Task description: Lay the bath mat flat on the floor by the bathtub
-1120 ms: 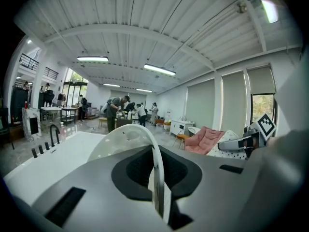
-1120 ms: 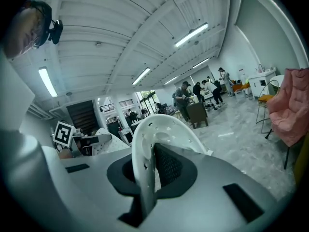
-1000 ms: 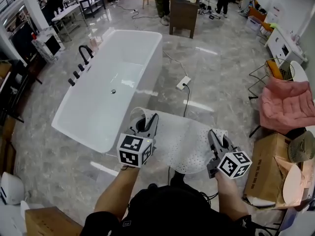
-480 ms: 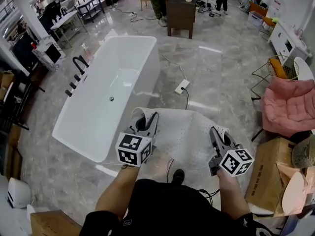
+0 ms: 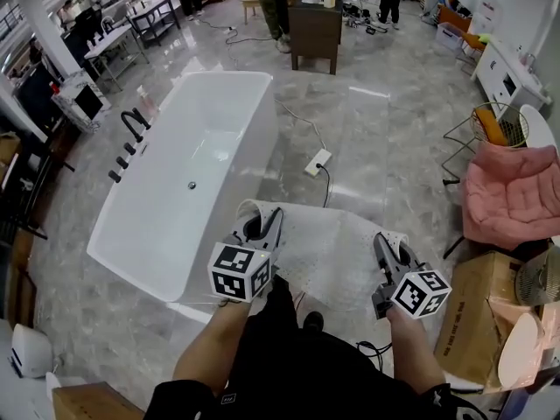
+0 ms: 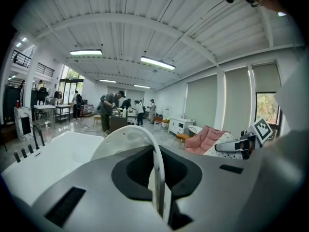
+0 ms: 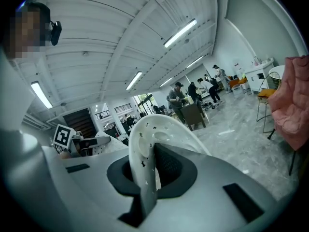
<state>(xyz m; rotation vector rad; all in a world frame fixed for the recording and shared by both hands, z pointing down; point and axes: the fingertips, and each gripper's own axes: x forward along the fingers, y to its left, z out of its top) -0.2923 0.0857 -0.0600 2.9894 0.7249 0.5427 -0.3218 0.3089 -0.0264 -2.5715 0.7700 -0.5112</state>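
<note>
L gripper [image 5: 262, 227], R gripper [image 5: 391, 248], each pinched shut on bath mat [image 5: 325, 250] edge, mat spread btwn them

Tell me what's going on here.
A person stands beside the white bathtub with a two-jaw gripper in each hand. The left gripper and the right gripper are each clamped on a near corner of a white perforated bath mat, which is stretched out between them in front of the person. The mat is held over the grey floor next to the tub and is not yet laid flat. Other people work at a dark cabinet further back.
</note>
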